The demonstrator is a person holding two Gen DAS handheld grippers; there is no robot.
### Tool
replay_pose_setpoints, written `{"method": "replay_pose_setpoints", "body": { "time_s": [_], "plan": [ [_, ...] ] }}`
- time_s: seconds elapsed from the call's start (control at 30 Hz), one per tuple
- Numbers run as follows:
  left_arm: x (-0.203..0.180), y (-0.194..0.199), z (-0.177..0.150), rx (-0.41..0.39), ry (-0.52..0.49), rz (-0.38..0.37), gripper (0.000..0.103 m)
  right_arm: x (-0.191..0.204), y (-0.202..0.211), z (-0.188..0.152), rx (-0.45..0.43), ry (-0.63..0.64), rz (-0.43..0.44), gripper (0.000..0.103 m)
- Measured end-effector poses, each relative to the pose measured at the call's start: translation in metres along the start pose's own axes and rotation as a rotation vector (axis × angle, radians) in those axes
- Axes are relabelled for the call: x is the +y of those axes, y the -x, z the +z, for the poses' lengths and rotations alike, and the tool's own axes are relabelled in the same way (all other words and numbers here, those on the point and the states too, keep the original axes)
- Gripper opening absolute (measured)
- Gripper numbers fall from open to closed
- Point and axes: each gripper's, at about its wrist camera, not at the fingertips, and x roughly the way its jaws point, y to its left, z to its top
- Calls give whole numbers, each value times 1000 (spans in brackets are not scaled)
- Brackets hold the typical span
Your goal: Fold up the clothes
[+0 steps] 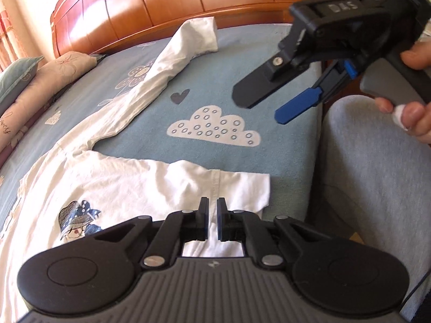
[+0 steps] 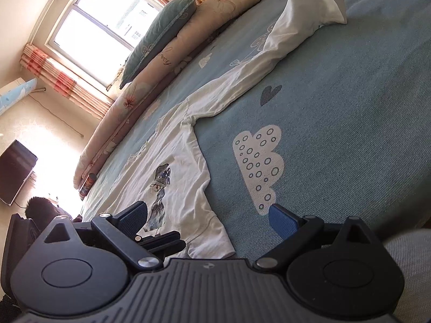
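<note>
- The left gripper [image 1: 212, 219] sits at the bottom middle of its own view. Its two fingers are close together with only a thin gap, and white cloth shows in that gap — I cannot tell if they pinch it.
- Just under and around those fingers lies the white shirt [image 1: 113, 185], spread flat across the lower left of the frame, with its hem edge by the fingertips.
- A little girl picture [image 1: 78, 220] is printed on the shirt, left of the gripper.
- One long sleeve [image 1: 172, 53] runs up from the shirt toward the top middle, and its cuff end lies near the wooden headboard [image 1: 167, 2].
- The right gripper [image 1: 269, 102] hangs in the air at the upper right of the left view, held by a hand [image 1: 414, 113]. Its fingers are spread wide and hold nothing.
- In the right view, the right gripper's blue pads [image 2: 282, 220] stand far apart at the bottom — one over the shirt, one over the blue bed sheet [image 2: 350, 107].
- A white cloud print [image 2: 258, 169] sits on the sheet beside the shirt.
- Pillows [image 2: 161, 35] lie along the upper left, below a bright window [image 2: 107, 18].
</note>
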Motion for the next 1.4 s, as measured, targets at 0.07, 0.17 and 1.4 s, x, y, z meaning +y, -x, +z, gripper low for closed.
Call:
{"method": "replay_pose_setpoints", "body": {
  "time_s": [0.07, 0.17, 1.4],
  "plan": [
    [-13, 1, 1, -3, -67, -28, 14, -2, 0, 0, 1, -8, 1, 99],
    [-33, -4, 1, 11, -173, -25, 14, -5, 1, -1, 2, -19, 1, 99],
    [24, 38, 0, -84, 116, 116, 0, 62, -42, -43, 58, 462, -216, 99]
  ]
}}
